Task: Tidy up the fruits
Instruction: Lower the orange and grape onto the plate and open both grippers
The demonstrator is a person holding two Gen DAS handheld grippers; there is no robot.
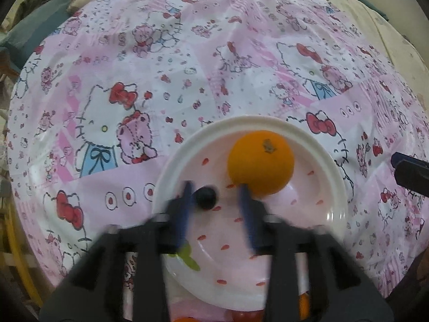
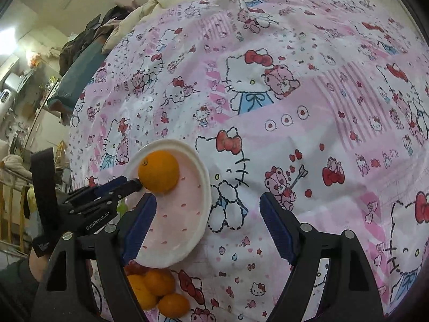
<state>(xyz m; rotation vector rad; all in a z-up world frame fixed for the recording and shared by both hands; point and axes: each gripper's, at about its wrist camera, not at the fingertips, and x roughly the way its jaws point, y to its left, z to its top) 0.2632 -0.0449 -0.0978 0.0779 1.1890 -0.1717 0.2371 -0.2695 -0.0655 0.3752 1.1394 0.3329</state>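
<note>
A white plate (image 1: pixel 332 177) with red specks lies on the pink Hello Kitty cloth; it also shows in the right wrist view (image 2: pixel 198 209). An orange (image 1: pixel 260 161) sits on its far side, also seen from the right wrist (image 2: pixel 158 171). A small dark round fruit (image 1: pixel 206 197) lies on the plate between the fingers of my left gripper (image 1: pixel 215 190), close to the left finger and apart from it. The left gripper is open and blurred, just above the plate. My right gripper (image 2: pixel 207 201) is open and empty over the cloth right of the plate.
Several oranges (image 2: pixel 152 287) and a red fruit (image 2: pixel 135 268) lie in a pile at the near edge below the plate. The cloth-covered surface (image 2: pixel 308 94) stretches away behind. Clutter and furniture stand off the left edge (image 2: pixel 24 107).
</note>
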